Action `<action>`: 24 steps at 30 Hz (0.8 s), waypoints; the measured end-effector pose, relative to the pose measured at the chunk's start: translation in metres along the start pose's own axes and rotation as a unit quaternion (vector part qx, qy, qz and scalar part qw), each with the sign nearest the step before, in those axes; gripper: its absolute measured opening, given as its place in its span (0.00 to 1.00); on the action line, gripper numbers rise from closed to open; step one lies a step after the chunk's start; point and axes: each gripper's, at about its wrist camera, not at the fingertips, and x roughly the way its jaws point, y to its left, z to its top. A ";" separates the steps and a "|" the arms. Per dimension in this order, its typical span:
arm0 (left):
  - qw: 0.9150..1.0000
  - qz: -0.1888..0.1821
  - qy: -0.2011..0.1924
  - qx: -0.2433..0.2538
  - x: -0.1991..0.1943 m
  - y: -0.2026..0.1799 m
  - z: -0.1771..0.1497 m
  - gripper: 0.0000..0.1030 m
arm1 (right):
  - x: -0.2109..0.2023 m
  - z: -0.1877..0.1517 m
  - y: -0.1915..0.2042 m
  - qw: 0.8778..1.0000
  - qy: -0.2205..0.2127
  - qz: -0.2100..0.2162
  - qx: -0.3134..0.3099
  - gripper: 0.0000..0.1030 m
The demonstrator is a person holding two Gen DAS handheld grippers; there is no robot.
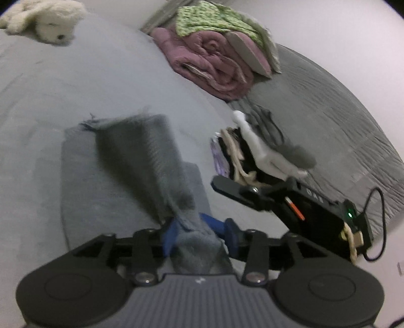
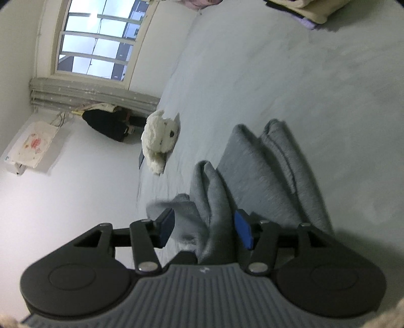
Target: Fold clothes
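Note:
A grey knit garment [image 1: 131, 156] lies on the pale bed sheet [image 1: 75, 83], with one darker fold raised and running back toward my left gripper [image 1: 200, 236]. A bunched end of the cloth sits between that gripper's blue pads, which stand apart; it is open. In the right wrist view the same grey garment [image 2: 265, 164] lies in long folds, and a gathered ridge of it passes between the pads of my right gripper [image 2: 205, 228]. These pads are also wide apart and do not press on the cloth. The right tool's black housing [image 1: 310, 209] shows to the right of the left gripper.
A white plush toy [image 1: 50, 22] [image 2: 161, 136] lies at the bed's far side. A rolled pink blanket [image 1: 209, 65] with green patterned cloth [image 1: 209, 22] on top, a stack of folded clothes [image 1: 234, 156] and a dark grey quilt [image 1: 328, 113] are to the right. A window [image 2: 96, 40] is beyond the bed.

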 end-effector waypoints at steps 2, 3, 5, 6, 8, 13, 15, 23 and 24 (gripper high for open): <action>1.000 -0.011 0.002 0.008 0.000 -0.003 -0.001 0.44 | 0.005 0.003 0.000 1.000 0.002 0.002 0.004 0.56; 1.000 -0.021 0.004 0.012 -0.002 -0.005 -0.001 0.44 | 0.009 0.004 0.001 1.000 0.003 0.003 0.006 0.57; 0.999 -0.038 0.004 0.019 -0.006 -0.009 0.000 0.44 | 0.014 0.006 0.001 1.000 0.005 0.008 0.011 0.57; 0.999 -0.045 0.001 0.022 -0.011 -0.010 0.001 0.44 | 0.016 0.007 0.001 1.000 0.006 0.011 0.014 0.57; 0.998 -0.059 -0.007 0.027 -0.021 -0.010 0.003 0.44 | 0.018 0.007 0.001 1.000 0.008 0.013 0.018 0.57; 0.995 -0.084 -0.049 0.022 -0.051 -0.004 0.011 0.44 | 0.020 0.008 0.000 0.999 0.013 0.018 0.026 0.57; 0.995 -0.076 -0.064 0.018 -0.059 0.000 0.014 0.44 | 0.020 0.008 0.000 0.999 0.015 0.018 0.026 0.57; 1.000 -0.006 -0.002 0.016 -0.049 0.025 0.004 0.31 | 0.030 0.001 0.013 1.000 0.015 -0.015 -0.021 0.57; 1.000 -0.001 0.011 0.021 -0.044 0.026 -0.001 0.30 | 0.031 0.000 0.014 0.999 0.014 -0.020 -0.029 0.57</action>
